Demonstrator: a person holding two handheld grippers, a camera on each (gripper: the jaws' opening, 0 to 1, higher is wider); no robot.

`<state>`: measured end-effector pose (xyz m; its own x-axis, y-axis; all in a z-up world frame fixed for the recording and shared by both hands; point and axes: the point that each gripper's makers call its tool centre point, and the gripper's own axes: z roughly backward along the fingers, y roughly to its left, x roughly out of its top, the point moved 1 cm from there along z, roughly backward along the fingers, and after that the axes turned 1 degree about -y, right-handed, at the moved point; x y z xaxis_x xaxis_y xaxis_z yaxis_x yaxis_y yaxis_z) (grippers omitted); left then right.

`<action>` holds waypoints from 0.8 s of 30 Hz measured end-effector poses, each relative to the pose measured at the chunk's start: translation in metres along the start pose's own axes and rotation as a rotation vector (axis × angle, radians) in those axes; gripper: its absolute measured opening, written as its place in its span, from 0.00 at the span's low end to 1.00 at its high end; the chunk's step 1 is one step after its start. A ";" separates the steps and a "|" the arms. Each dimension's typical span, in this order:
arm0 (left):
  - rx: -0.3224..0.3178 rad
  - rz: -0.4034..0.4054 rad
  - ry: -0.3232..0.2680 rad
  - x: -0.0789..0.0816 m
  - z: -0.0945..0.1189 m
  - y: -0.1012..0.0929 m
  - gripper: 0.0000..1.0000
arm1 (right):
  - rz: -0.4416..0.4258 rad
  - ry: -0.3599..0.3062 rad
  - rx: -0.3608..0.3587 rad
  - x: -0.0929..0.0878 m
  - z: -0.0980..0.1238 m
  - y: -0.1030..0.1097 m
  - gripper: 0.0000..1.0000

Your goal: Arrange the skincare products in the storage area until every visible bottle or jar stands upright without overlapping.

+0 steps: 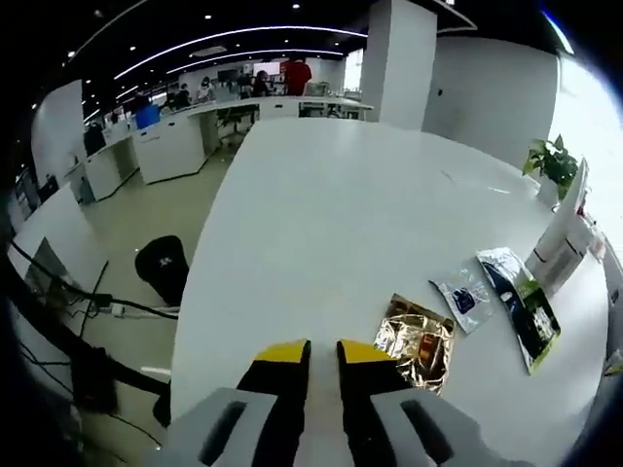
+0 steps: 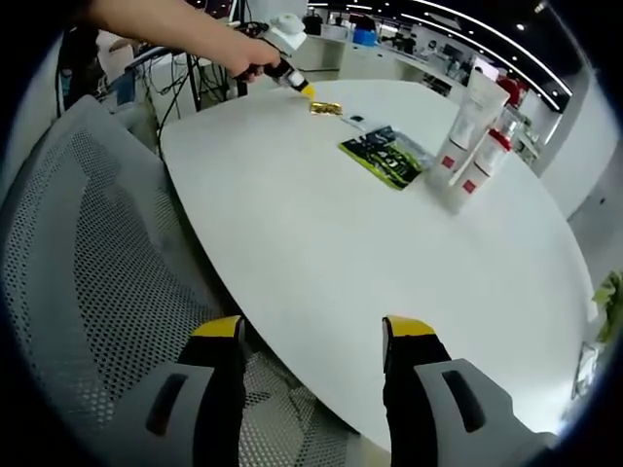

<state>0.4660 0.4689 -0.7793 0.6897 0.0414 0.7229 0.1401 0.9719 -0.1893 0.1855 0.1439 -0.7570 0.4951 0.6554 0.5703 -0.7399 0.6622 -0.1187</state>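
Skincare products: several white tubes and bottles [image 2: 474,136] with red labels and one red cap stand upright, close together, on the white table [image 2: 370,243], far ahead and to the right of the right gripper [image 2: 313,336]; whether they touch cannot be told

Left gripper view, left to right:
- left gripper [image 1: 323,355]: black jaws with yellow tips, almost together with a narrow gap, nothing between them, low over the near edge of the table [image 1: 321,214]
- gold foil sachet [image 1: 418,340]: lies flat just ahead and right of the jaw tips
- small clear sachet [image 1: 465,298] with a dark blue mark: flat, just beyond the gold one, further right
- dark green and black packet [image 1: 520,304]: flat, beside the clear sachet, further right again
- white tubes [image 1: 562,233]: upright at the far right, just past the packet
- potted plant [image 1: 552,165]: beyond the tubes, near the table's far right edge

Right gripper view, left to right:
- grey mesh chair [image 2: 88,263]: left of and below the jaws, at the table edge
- right gripper: jaws spread wide, holding nothing, above the table's near edge
- person's hand [image 2: 243,53]: far ahead, holding the left gripper [image 2: 310,92] over the far table edge
- gold foil sachet [image 2: 325,107]: at that gripper's yellow tips
- dark green and black packet [image 2: 383,156]: flat, between the gold sachet and the tubes
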 end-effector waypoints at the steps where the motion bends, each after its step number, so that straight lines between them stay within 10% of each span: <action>1: -0.023 -0.014 -0.021 0.004 0.001 -0.006 0.35 | 0.000 -0.001 0.000 0.000 0.000 0.000 0.55; 5: -0.165 -0.149 -0.021 0.005 0.006 -0.037 0.61 | -0.001 -0.008 0.000 0.001 0.000 0.000 0.55; 14: -0.211 -0.483 0.189 -0.026 -0.007 -0.051 0.52 | 0.002 -0.014 0.001 0.003 0.000 0.000 0.54; 24: -0.236 -0.512 0.252 -0.025 -0.009 -0.060 0.40 | 0.010 -0.005 0.009 0.001 0.000 0.002 0.54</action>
<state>0.4471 0.4076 -0.7923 0.6360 -0.5013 0.5867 0.6314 0.7751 -0.0222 0.1851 0.1458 -0.7569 0.4851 0.6604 0.5731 -0.7492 0.6519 -0.1170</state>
